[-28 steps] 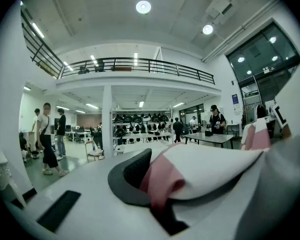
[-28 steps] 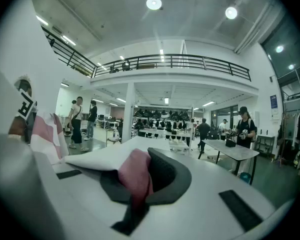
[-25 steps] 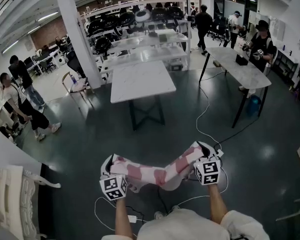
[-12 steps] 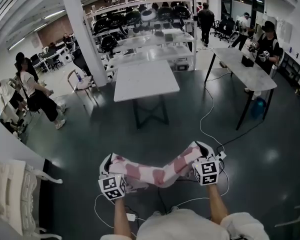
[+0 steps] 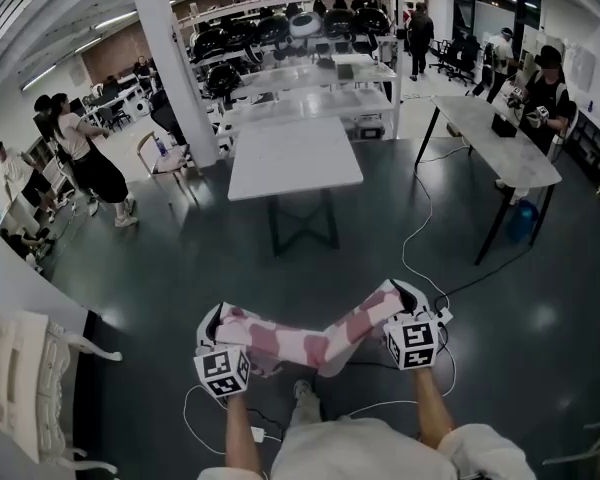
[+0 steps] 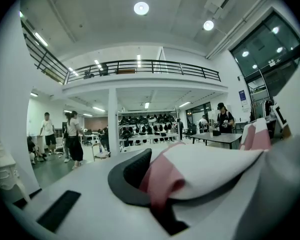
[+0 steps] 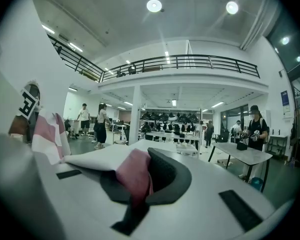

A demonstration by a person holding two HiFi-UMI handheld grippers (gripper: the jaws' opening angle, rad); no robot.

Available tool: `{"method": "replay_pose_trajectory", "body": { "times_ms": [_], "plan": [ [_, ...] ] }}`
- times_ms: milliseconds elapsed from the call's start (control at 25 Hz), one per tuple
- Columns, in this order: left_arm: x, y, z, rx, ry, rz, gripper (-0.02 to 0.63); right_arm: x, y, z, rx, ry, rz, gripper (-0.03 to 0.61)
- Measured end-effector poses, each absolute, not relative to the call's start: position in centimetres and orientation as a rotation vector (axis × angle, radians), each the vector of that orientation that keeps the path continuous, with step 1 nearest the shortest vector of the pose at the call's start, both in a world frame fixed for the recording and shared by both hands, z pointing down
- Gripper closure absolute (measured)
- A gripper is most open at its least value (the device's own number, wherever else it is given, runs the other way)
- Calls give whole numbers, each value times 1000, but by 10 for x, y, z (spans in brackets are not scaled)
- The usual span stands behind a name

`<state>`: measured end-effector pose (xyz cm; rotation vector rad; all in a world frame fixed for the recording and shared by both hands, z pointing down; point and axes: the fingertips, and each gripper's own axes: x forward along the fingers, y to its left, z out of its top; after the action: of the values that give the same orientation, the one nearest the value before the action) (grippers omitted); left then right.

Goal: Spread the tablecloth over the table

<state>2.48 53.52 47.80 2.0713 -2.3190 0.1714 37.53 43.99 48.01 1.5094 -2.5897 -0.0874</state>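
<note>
- One pink-and-white tablecloth (image 5: 302,340), bunched, lower centre of frame, strung between two grippers above the dark floor (image 5: 170,268).
- Left gripper (image 5: 213,326) clamped tight on the cloth's left end.
- Right gripper (image 5: 404,298) clamped tight on its right end.
- Bare white table (image 5: 293,156) well apart, upper centre.

Open floor (image 5: 210,258) runs clear up to the table (image 5: 295,156) ahead; a cable (image 5: 404,251) snakes over it on the right, a chair (image 5: 155,163) and pillar (image 5: 170,58) stand to the table's left
</note>
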Motion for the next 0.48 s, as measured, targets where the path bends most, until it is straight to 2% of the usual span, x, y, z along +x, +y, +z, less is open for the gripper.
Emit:
{"method": "replay_pose_trajectory", "body": {
  "times_ms": [480],
  "plan": [
    [-3,415,492,2119,-2259,134,588,350,338,490,1560,-2541,-81,565]
  ]
}}
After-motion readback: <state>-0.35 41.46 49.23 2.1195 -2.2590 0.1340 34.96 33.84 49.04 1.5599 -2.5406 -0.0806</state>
